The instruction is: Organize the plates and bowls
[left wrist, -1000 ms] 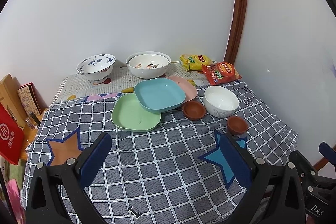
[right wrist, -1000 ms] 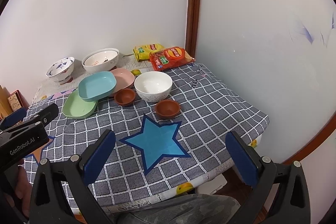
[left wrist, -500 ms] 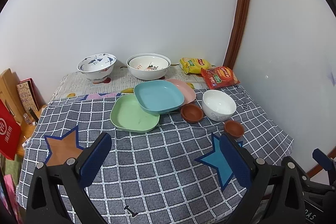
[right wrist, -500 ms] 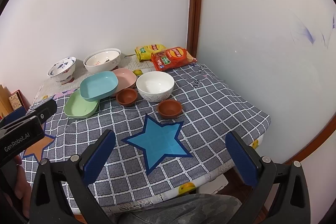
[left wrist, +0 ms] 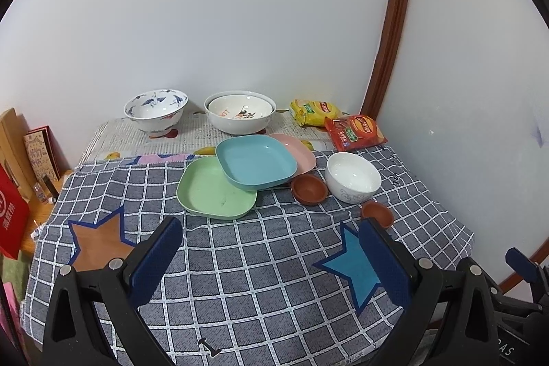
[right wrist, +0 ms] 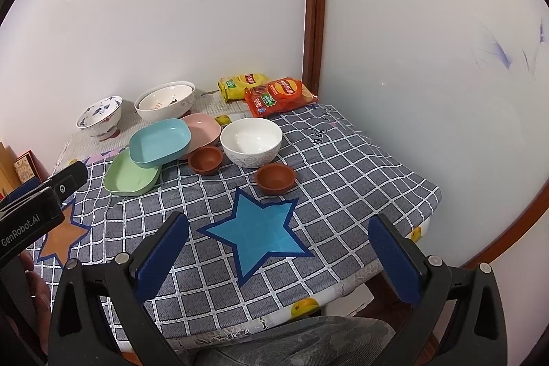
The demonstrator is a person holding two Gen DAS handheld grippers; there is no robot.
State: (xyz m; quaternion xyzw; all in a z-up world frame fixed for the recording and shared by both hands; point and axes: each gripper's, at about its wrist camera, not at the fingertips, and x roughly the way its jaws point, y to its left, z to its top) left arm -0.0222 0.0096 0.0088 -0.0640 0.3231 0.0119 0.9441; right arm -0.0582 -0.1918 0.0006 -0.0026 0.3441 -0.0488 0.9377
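Checked cloth covered the corner table, where the blue plate lay tilted across green and pink plates. Left gripper and right gripper hovered apart, empty. Lifting a lower plate first could tip the blue one.

"GenRobot.AI" stood in white on the left gripper's black body. "DAS" showed on the right gripper's body. The red bag and yellow bag bore logos too small to read.
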